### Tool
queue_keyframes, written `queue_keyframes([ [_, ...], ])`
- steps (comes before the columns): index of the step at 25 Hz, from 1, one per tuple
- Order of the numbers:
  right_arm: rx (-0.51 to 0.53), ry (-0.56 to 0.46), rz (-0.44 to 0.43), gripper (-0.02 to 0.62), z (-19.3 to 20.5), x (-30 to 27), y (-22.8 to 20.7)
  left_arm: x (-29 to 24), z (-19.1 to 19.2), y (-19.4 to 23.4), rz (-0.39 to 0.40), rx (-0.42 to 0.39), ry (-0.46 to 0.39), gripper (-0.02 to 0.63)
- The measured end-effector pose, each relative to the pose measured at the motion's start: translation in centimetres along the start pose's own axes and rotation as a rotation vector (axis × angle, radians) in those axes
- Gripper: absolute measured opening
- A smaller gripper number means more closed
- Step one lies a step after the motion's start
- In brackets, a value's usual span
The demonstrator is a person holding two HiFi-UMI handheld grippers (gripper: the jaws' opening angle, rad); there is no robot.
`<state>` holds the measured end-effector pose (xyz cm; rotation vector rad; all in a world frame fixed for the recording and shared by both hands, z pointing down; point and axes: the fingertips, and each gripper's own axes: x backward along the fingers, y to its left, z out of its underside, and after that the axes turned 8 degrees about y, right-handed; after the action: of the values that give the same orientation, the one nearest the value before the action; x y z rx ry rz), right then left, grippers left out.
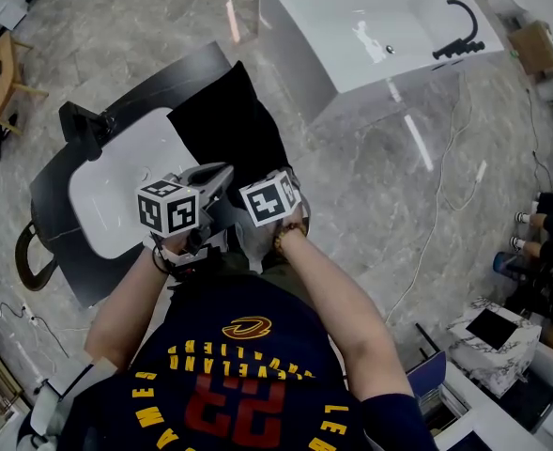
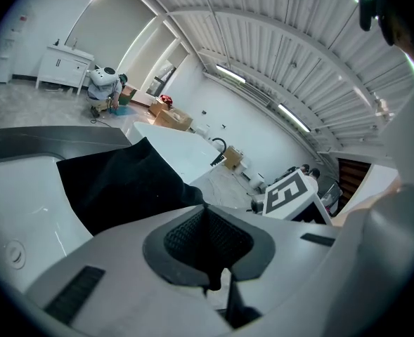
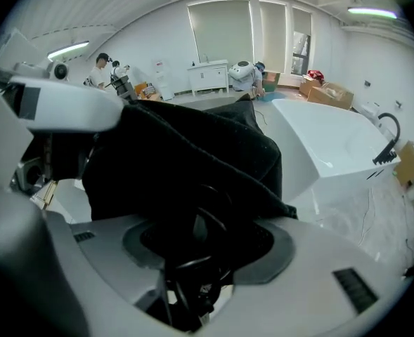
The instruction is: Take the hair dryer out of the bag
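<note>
Cord loops (image 3: pixel 192 262) btwn R gripper (image 3: pixel 199 241) jaws; black bag (image 3: pixel 192 153) draped over.

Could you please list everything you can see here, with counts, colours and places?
bag: one, black, lying over the basin's edge, its cloth at the right gripper's jaws
basin: one, white, set in a dark slab, left of the person
bathtub: one, white, beyond the bag
tap: one, black, on the bathtub
cardboard box: one, brown, right of the bathtub
left gripper: one, grey, jaws together
right gripper: one, grey, dark loops between its jaws, grip unclear
</note>
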<state>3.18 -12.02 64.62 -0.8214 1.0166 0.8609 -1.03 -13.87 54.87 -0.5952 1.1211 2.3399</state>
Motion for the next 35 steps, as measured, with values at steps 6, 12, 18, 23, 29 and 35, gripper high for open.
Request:
queue_keyframes([
  [6, 0.012, -0.031, -0.012, 0.224, 1.8, 1.6, 0.5, -0.2, -0.2, -0.4, -0.01, -0.016, 0.004, 0.018],
  [12, 0.019, -0.051, 0.002, 0.224, 3.3, 0.8, -0.1, -0.9, 0.3, -0.9, -0.009, -0.018, 0.015, 0.018],
  [18, 0.039, -0.024, 0.007, 0.224, 3.8, -0.9, -0.3, -1.1, 0.5, -1.0, -0.017, -0.022, 0.028, 0.018],
  [23, 0.055, -0.028, 0.057, 0.227, 3.4, -1.5, -0.4, -0.9, 1.0, -0.6, -0.021, -0.009, 0.03, 0.018],
  [29, 0.056, 0.016, 0.073, 0.297, 3.3, -1.7, -0.8, -0.9, 1.1, -0.7, -0.02, -0.003, 0.028, 0.018],
  [35, 0.077, 0.085, -0.032, 0.33, 3.1, -0.1, 1.2, -0.8, 1.1, -0.3, -0.022, 0.009, 0.025, 0.018],
])
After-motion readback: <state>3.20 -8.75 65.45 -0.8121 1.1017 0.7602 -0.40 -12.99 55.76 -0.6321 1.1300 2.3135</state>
